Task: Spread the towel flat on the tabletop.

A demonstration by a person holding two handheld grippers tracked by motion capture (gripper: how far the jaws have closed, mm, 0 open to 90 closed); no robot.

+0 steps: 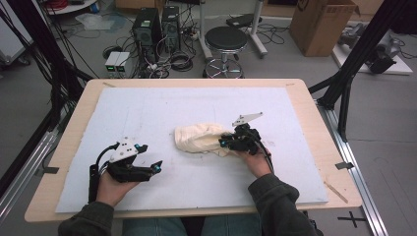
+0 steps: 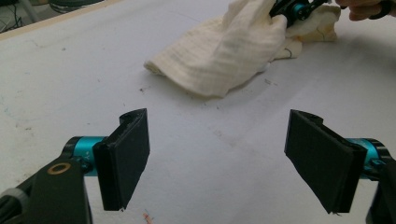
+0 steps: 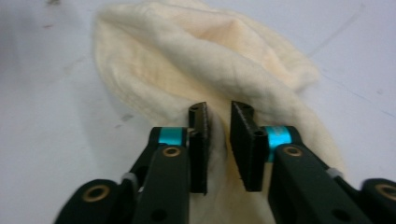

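**Cream cloth bunched at mid-table, right gripper pinching its fold**

Near the middle of the table [image 1: 69, 142], a little toward its right edge, lies a cream cloth [image 1: 199, 137], soft and loosely woven, with a fine ribbed grain showing in the left gripper view. It is heaped into a rounded, puffy mound with deep folds, resting on the pale, matte sheet that covers the wooden tabletop. The right gripper [image 3: 218, 140] sits at the cloth's right end; its flat black pads stand narrowly apart with a ridge of fabric gathered between them, and whether they press on it I cannot tell. The left gripper [image 2: 217, 161] rests near the table's front-left corner, well apart from the cloth, its two slab-shaped black jaws spread wide over bare sheet with nothing between them. Turquoise metal collars join the pads to the black arms.
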